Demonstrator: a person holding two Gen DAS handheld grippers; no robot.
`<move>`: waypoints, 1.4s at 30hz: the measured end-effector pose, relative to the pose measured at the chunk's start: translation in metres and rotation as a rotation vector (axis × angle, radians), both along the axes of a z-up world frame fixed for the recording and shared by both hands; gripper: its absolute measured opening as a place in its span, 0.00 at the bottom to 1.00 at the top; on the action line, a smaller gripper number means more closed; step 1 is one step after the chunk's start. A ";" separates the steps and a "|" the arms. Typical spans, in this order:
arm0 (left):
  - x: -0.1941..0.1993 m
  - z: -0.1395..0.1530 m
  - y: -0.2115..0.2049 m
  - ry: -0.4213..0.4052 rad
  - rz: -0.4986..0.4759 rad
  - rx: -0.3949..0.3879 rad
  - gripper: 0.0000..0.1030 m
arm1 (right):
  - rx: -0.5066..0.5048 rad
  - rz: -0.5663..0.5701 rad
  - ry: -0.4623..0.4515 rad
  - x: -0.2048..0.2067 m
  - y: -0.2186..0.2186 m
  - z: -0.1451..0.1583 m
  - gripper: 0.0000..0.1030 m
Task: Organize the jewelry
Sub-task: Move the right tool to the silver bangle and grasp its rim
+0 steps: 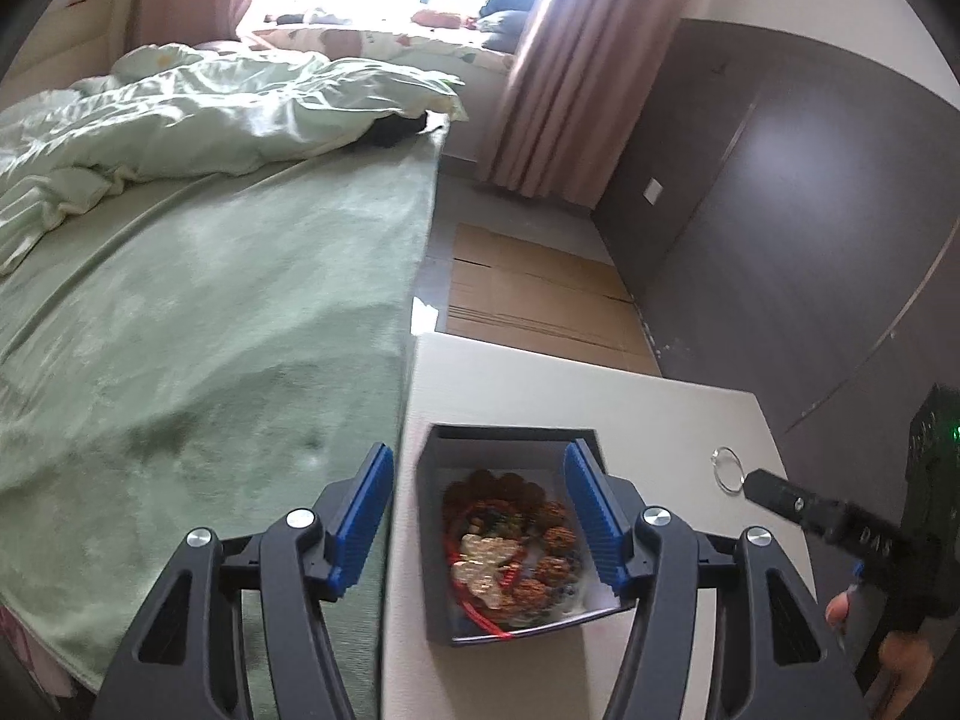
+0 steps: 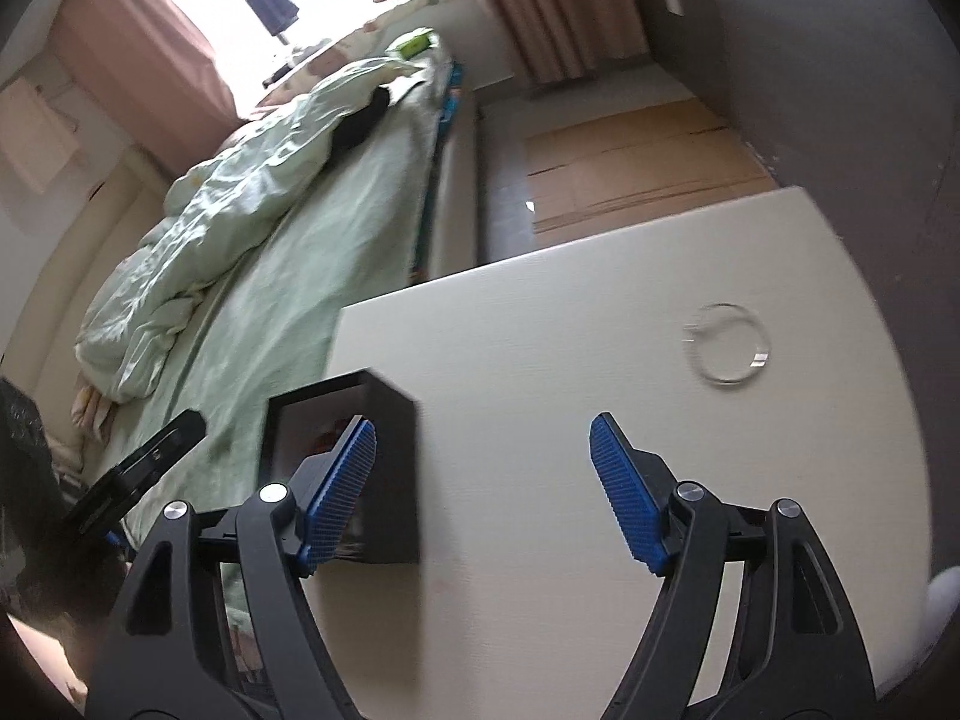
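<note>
A dark open box (image 1: 441, 540) sits on the white table (image 1: 660, 420) and holds brown bead bracelets (image 1: 540, 546), a red cord and pale ornaments. My left gripper (image 1: 477, 510) is open above the box, empty. A thin silver bangle (image 1: 728, 469) lies flat on the table to the right of the box; it also shows in the right wrist view (image 2: 727, 343). My right gripper (image 2: 483, 468) is open and empty, short of the bangle, with the box (image 2: 384, 480) by its left finger. The right gripper's finger tip (image 1: 774, 489) lies just beside the bangle in the left wrist view.
A bed with a green blanket (image 1: 210, 330) and a rumpled quilt (image 1: 180, 114) borders the table's left side. Flattened cardboard (image 1: 534, 294) lies on the floor beyond the table. A dark wardrobe (image 1: 810, 210) stands to the right, curtains (image 1: 558, 78) at the back.
</note>
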State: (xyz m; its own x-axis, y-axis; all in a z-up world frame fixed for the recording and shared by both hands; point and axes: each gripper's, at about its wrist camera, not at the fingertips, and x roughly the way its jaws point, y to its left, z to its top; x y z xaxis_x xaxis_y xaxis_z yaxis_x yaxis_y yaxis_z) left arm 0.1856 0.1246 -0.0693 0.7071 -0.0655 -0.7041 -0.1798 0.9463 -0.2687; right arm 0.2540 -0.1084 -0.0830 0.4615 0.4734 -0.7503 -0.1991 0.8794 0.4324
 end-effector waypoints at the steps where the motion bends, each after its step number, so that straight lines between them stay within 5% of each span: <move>1: 0.002 0.000 -0.004 -0.001 -0.010 0.004 0.57 | -0.002 -0.011 0.004 0.002 -0.008 -0.001 0.72; 8: 0.013 0.001 -0.039 -0.023 -0.065 0.035 0.76 | -0.023 -0.062 0.017 0.010 -0.051 -0.004 0.72; 15: 0.028 -0.003 -0.071 -0.025 -0.108 0.071 0.92 | -0.050 -0.119 0.038 0.023 -0.080 -0.013 0.86; 26: 0.049 -0.017 -0.101 -0.001 -0.131 0.121 0.92 | -0.257 -0.079 0.024 0.049 -0.073 -0.041 0.86; 42: 0.055 -0.023 -0.069 0.037 -0.046 0.103 0.92 | -0.371 0.064 0.001 0.089 -0.048 -0.079 0.86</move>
